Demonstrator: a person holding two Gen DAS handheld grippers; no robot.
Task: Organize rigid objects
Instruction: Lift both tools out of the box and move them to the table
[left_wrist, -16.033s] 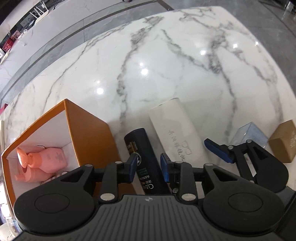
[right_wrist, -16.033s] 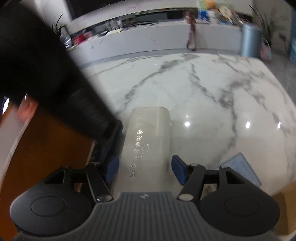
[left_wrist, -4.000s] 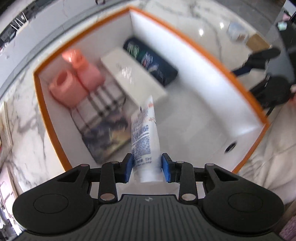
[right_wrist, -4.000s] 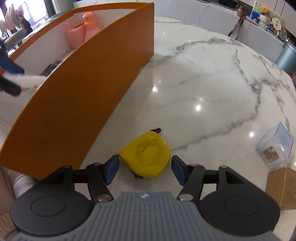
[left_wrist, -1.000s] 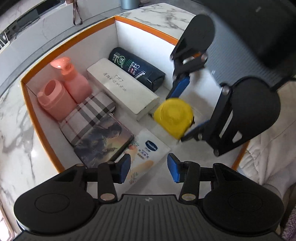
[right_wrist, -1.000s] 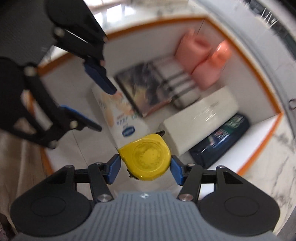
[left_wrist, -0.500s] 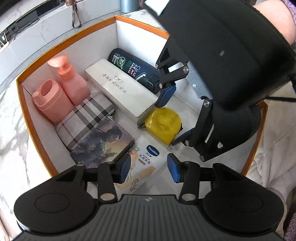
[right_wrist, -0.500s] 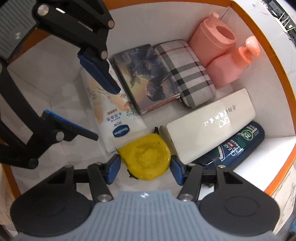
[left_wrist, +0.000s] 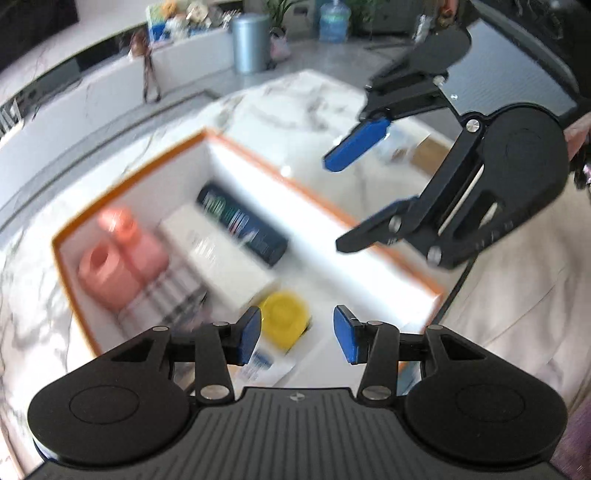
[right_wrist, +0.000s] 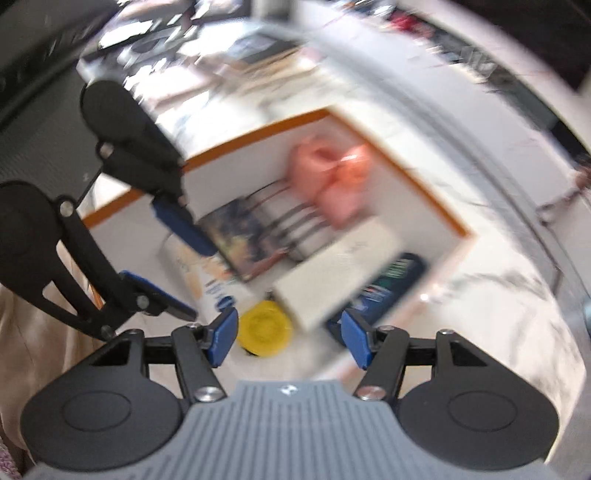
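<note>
The yellow tape measure (left_wrist: 284, 318) (right_wrist: 264, 328) lies loose on the floor of the orange-rimmed white box (left_wrist: 317, 199) (right_wrist: 421, 192), beside the long white case (left_wrist: 218, 254) (right_wrist: 340, 269). My right gripper (right_wrist: 288, 338) (left_wrist: 351, 199) hangs above the box with its jaws opening and nothing between them. My left gripper (left_wrist: 297, 338) (right_wrist: 173, 262) is open and empty above the box's near end. Also in the box lie a dark bottle (left_wrist: 242, 223), two pink bottles (left_wrist: 118, 258), a plaid case (right_wrist: 291, 221), a picture book (right_wrist: 240, 236) and a white tube (right_wrist: 207, 273).
Beyond the box's far wall the marble table (left_wrist: 295, 107) carries a clear cube and a tan carton, blurred behind the right gripper. A person's beige clothing (left_wrist: 517, 295) fills the right side. Both views are motion-blurred.
The right gripper has let go of the yellow tape measure and risen clear of the box. Both grippers have lifted, so the box looks smaller and farther below.
</note>
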